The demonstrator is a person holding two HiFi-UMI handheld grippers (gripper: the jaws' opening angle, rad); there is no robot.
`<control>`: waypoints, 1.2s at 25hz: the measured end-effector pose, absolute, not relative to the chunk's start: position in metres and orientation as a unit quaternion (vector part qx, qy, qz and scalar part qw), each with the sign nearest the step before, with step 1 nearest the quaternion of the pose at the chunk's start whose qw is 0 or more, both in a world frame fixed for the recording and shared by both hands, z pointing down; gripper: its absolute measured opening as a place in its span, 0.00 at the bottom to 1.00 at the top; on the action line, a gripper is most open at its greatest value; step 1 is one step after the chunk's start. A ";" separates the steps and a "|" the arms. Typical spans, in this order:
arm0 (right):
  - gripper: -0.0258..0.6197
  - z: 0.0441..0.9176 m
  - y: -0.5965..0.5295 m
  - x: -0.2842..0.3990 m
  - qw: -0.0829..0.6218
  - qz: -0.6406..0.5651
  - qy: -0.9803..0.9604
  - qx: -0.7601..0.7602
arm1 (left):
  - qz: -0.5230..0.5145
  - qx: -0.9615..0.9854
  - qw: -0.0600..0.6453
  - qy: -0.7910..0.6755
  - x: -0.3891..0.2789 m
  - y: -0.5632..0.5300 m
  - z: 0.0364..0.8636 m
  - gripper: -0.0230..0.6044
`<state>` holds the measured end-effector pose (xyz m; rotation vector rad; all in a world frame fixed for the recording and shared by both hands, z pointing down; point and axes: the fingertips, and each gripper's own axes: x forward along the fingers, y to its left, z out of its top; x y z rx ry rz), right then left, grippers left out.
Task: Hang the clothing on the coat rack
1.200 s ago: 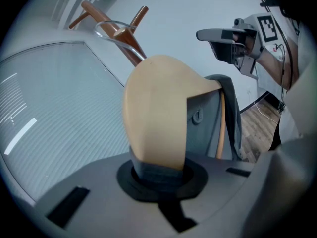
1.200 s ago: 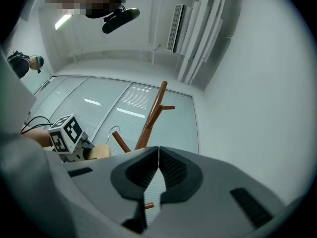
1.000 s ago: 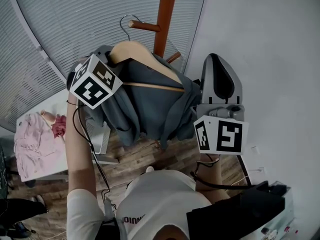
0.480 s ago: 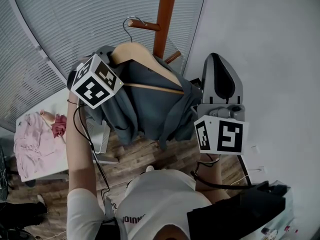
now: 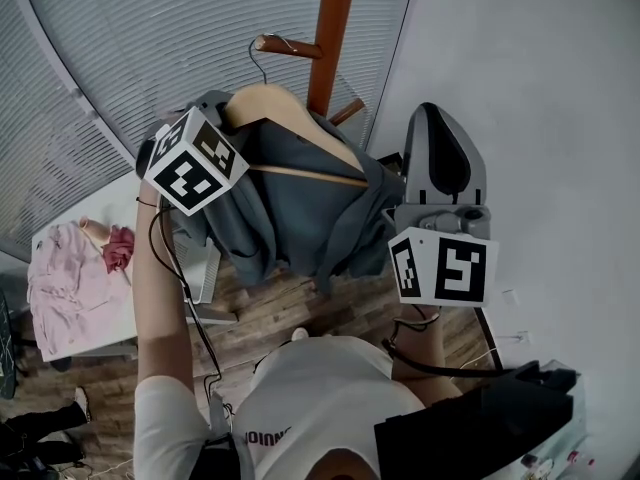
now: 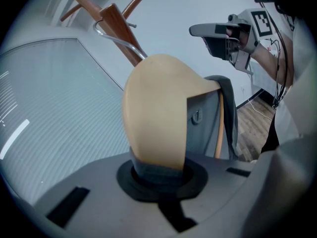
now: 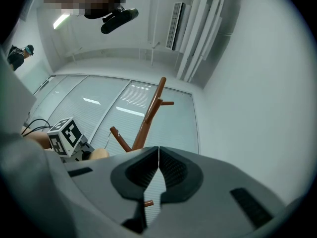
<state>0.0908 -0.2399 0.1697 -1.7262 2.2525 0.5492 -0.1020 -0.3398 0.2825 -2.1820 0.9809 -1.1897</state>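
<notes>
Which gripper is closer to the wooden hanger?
Left. The left gripper clamps one end of the hanger; the right gripper is off to its right, shut and empty.

I note my left gripper (image 6: 161, 175) clamped on one end of the wooden hanger (image 6: 156, 113), with the grey garment (image 6: 225, 113) pinched alongside it. The wire hook (image 6: 116, 39) lies at a coat rack (image 6: 120, 26) peg.
</notes>
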 end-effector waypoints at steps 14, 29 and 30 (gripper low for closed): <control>0.07 0.174 -0.241 0.094 0.124 0.182 0.769 -0.600 | -0.443 -0.794 0.234 0.345 -0.098 -0.343 0.297 0.07; 0.07 0.179 -0.244 0.096 0.120 0.176 0.771 -0.600 | -0.453 -0.791 0.225 0.345 -0.098 -0.345 0.309 0.07; 0.07 0.180 -0.244 0.096 0.120 0.175 0.771 -0.601 | -0.453 -0.791 0.225 0.345 -0.098 -0.345 0.310 0.07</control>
